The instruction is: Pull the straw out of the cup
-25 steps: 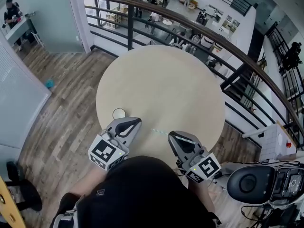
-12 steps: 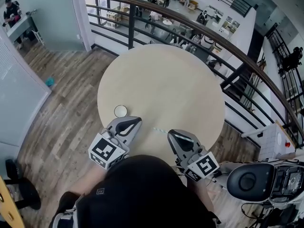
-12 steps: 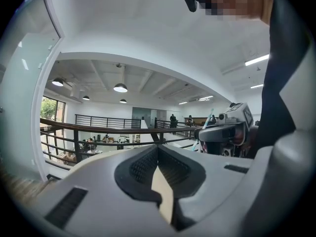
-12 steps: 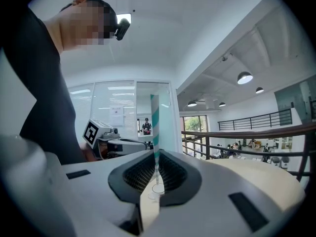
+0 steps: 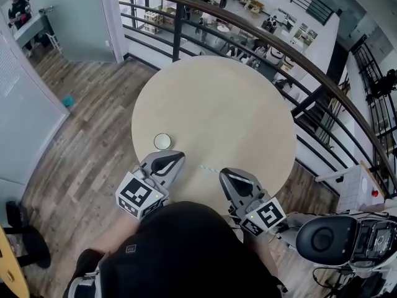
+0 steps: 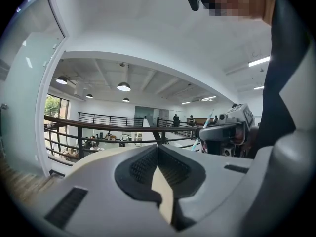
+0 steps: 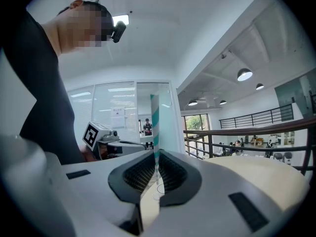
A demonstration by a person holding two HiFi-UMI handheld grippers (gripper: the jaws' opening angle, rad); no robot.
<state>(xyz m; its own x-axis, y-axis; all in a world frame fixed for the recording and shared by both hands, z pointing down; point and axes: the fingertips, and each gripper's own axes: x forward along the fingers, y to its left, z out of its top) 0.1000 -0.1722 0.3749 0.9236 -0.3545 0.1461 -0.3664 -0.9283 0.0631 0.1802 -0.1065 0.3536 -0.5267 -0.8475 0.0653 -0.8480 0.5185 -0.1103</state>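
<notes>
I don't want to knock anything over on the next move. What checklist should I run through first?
1. Straw clear of the cup: ok, the head view shows it apart from the cup, off to its right.
2. Right gripper shut on the straw: ok.
3. Left gripper empty, jaws together: ok.
4. Cup upright on the table: ok, but it stands close to the left gripper.
5. Anything left in the cup: cannot tell.

Open-plan office mezzanine, railing point(image 5: 178, 33) over a lower floor point(image 5: 217, 17) of desks, glass partitions point(image 7: 113, 112), round table point(image 5: 217, 110)
</notes>
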